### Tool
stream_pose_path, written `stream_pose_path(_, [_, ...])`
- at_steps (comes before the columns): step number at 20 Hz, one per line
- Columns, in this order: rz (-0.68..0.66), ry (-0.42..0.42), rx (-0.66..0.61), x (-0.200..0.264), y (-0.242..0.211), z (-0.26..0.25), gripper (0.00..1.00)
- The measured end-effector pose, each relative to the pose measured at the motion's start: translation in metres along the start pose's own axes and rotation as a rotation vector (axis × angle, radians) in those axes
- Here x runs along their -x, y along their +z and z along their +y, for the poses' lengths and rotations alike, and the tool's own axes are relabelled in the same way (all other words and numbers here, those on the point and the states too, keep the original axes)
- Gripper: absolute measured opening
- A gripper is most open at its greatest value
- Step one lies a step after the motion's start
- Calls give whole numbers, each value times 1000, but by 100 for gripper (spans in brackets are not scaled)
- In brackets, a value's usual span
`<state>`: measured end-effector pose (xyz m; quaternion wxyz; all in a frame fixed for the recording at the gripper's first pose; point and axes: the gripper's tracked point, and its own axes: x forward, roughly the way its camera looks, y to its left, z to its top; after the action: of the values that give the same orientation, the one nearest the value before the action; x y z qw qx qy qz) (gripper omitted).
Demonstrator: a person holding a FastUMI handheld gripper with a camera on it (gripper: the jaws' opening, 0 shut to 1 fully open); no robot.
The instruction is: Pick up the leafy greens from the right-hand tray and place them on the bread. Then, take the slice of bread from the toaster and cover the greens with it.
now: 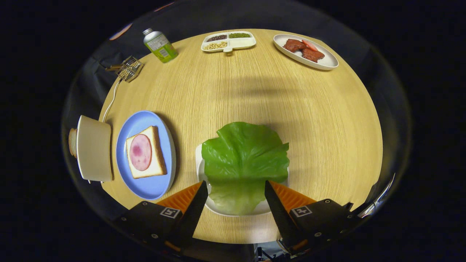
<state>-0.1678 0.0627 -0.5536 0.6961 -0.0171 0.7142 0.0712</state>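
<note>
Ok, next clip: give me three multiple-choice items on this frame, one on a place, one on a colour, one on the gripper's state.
1. Where does the lettuce lie?
A. on a white tray between and just ahead of the fingers
B. on the blue plate
C. inside the toaster

2. What colour is the plate under the bread?
A. white
B. blue
C. green

3. How is the gripper?
A. shut on the lettuce
B. shut on the bread
C. open, fingers apart either side of the lettuce

Answers:
1 A: the leaf covers the white tray, with its near edge between the fingertips.
2 B: the bread with the ham slice sits on a blue plate beside the toaster.
3 C: a wide gap shows between the fingers, and neither presses on the leaf.
</note>
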Motion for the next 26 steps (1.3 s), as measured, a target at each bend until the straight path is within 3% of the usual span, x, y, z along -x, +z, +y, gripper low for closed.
stream_pose_path(8, [17, -95, -33, -17, -2, -13, 80])
stream_pose_path(12, [12, -104, -90, -16, -1, -19, 47])
stream_pose_path(13, [9, -104, -104, -15, 0, -22, 30])
stream_pose_path(15, [3, -92, -135, -15, 0, -25, 12])
stream_pose_path(19, [-2, 25, -222, -4, -4, -9, 3])
stream_pose_path(26, [-79, 114, -221, 44, 10, 20, 3])
